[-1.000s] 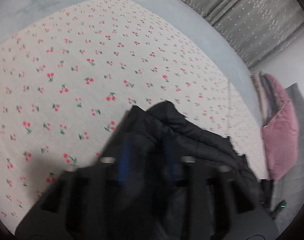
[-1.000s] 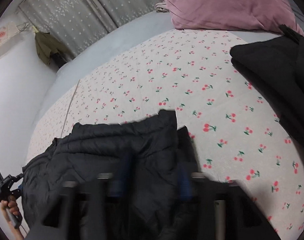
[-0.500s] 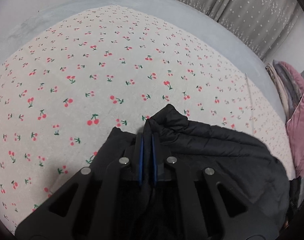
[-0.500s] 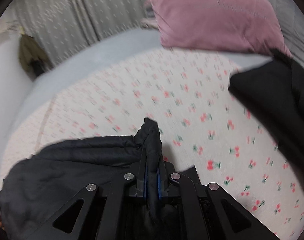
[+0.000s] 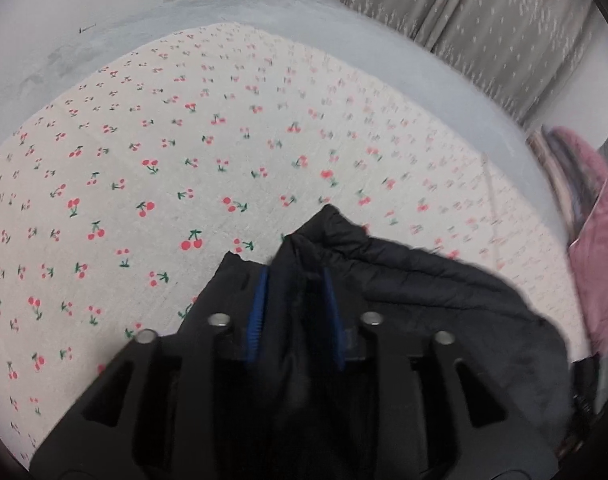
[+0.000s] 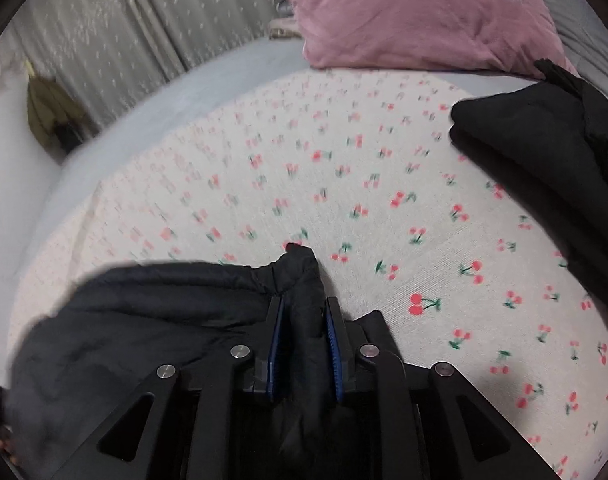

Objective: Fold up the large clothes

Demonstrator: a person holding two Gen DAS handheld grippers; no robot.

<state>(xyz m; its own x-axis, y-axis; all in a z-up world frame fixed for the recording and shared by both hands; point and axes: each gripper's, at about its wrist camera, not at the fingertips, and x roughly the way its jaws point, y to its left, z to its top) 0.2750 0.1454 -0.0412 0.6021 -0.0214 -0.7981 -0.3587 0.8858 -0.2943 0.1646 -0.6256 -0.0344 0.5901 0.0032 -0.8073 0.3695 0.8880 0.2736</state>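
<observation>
A black quilted jacket [image 5: 444, 296] lies over the cherry-print sheet [image 5: 144, 168]. My left gripper [image 5: 294, 280] has its blue-padded jaws parted, with a fold of the jacket's edge lying loosely between them. In the right wrist view my right gripper [image 6: 302, 304] also has its jaws parted a little, with another bunched corner of the same jacket [image 6: 144, 320] still between them. The jacket's bulk spreads to the right of the left gripper and to the left of the right gripper.
A second black garment [image 6: 544, 168] lies folded at the right of the bed [image 6: 384, 200]. A pink pillow [image 6: 416, 12] rests at the head. Grey dotted curtains [image 5: 484, 28] hang behind. The pale blue mattress edge [image 5: 144, 28] borders the sheet.
Both grippers' jaws, tightly shut on the jacket half a second ago, have parted. The jacket fabric has slackened between them and both cameras have shifted slightly.
</observation>
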